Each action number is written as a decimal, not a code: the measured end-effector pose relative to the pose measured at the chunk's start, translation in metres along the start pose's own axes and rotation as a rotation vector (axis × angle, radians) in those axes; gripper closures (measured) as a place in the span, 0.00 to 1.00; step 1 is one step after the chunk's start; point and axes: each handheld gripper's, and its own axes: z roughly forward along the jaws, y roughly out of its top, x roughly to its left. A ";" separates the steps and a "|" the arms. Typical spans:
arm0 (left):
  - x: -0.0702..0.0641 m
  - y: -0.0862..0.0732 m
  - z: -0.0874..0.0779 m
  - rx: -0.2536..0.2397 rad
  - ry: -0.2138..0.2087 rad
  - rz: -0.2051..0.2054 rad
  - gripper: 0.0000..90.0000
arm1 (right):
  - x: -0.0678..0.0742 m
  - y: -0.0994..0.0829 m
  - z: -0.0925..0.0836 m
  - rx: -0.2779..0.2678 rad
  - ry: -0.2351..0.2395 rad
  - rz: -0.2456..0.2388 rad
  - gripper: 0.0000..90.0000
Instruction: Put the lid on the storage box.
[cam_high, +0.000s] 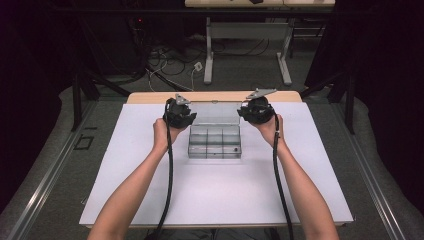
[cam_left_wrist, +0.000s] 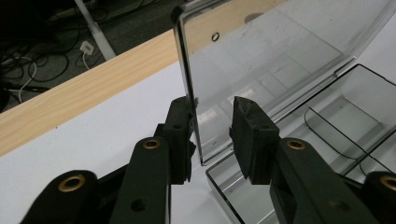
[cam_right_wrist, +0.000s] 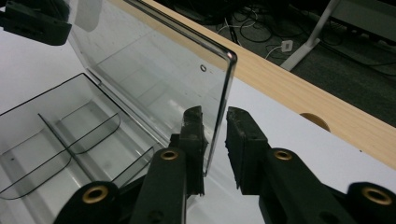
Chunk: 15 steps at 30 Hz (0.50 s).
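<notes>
risk: the clear lid (cam_high: 214, 113) stands near upright at mid-table, unclamped — it could fall forward or flop back, jolting the box (cam_high: 215, 142). left gripper (cam_left_wrist: 212, 119) straddles one side edge, jaws spread, one pad touching. right gripper (cam_right_wrist: 215, 123) straddles the other edge, jaws apart, no pinch. compartments look empty — perhaps one small dark speck, too small to tell.
</notes>
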 end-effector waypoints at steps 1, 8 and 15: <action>0.000 -0.001 -0.001 -0.003 -0.004 0.006 0.76 | 0.001 0.000 -0.001 -0.004 0.000 -0.004 0.87; -0.003 -0.010 -0.008 -0.037 -0.024 0.024 0.77 | 0.007 -0.007 -0.007 -0.005 0.006 -0.025 0.88; -0.006 -0.018 -0.017 -0.065 -0.050 0.041 0.77 | 0.016 -0.019 -0.013 -0.018 0.007 -0.041 0.88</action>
